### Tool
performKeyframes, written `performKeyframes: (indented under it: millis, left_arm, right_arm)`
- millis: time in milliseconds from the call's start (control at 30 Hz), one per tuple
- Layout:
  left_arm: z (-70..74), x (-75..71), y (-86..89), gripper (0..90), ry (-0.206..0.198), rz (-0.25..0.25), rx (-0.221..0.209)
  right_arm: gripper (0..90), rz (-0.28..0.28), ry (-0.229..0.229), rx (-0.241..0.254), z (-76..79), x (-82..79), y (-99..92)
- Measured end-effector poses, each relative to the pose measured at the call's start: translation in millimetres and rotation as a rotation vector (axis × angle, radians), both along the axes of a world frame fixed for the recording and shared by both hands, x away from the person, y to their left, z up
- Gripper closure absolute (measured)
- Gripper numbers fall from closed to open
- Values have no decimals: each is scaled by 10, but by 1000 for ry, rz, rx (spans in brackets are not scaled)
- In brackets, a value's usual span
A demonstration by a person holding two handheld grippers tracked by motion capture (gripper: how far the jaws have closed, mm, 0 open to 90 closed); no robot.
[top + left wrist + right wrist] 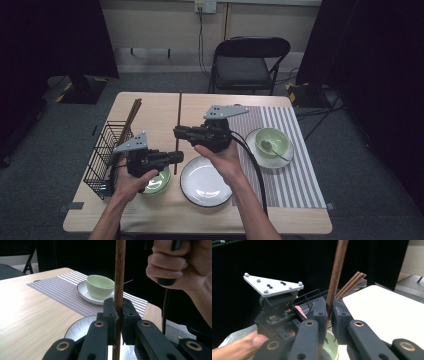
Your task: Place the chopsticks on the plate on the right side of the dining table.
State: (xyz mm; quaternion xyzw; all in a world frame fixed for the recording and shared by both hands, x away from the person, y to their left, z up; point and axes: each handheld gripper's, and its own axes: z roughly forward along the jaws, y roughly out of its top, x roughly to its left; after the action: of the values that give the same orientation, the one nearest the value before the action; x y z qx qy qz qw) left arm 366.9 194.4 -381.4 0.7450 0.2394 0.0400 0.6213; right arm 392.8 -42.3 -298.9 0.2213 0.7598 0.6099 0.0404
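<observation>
Above the wooden table [150, 107], both the left hand-held gripper [172, 157] and right hand-held gripper [179, 132] are clamped on one dark chopstick [178, 112], held level over a white plate [205, 182], near a wire basket [102, 155]

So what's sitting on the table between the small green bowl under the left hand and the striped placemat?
An empty round white plate with a dark rim lies between the small green bowl and the striped placemat, seen in the high view.
</observation>
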Motion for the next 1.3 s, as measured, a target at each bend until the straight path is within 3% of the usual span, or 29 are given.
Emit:
performKeyframes:
  millis: [200, 300, 433, 633, 767, 967, 1067, 1167, 1300]
  left_arm:
    - [34, -20, 12, 843, -10, 7, -10]
    - [46, -25, 11, 843, -11, 1, -17]
    - [30, -19, -3, 839, -4, 12, -11]
    - [20, -6, 6, 765, 14, 24, -24]
    - [4, 5, 0, 720, 18, 20, -6]
    - [-23, -1, -37, 744, 28, 7, 15]
    - [-14, -13, -40, 822, 19, -4, 18]
    - [-5, -30, -65, 837, 8, -10, 34]
    - [23, -35, -48, 839, 3, -3, 17]
  right_arm:
    - [827, 11, -9, 13, 17, -22, 55]
    - [801, 16, -8, -3, -28, -42, 77]
    - [847, 15, 24, -6, -100, -41, 98]
    - [849, 10, 28, -1, -82, -30, 75]
    - [849, 1, 22, 7, -48, -6, 25]
    - [849, -7, 3, 22, 34, -9, -16]
    - [847, -6, 0, 29, 45, -21, -19]
    - [838, -3, 3, 35, 12, -27, -3]
    - [822, 10, 13, 20, -74, -33, 38]
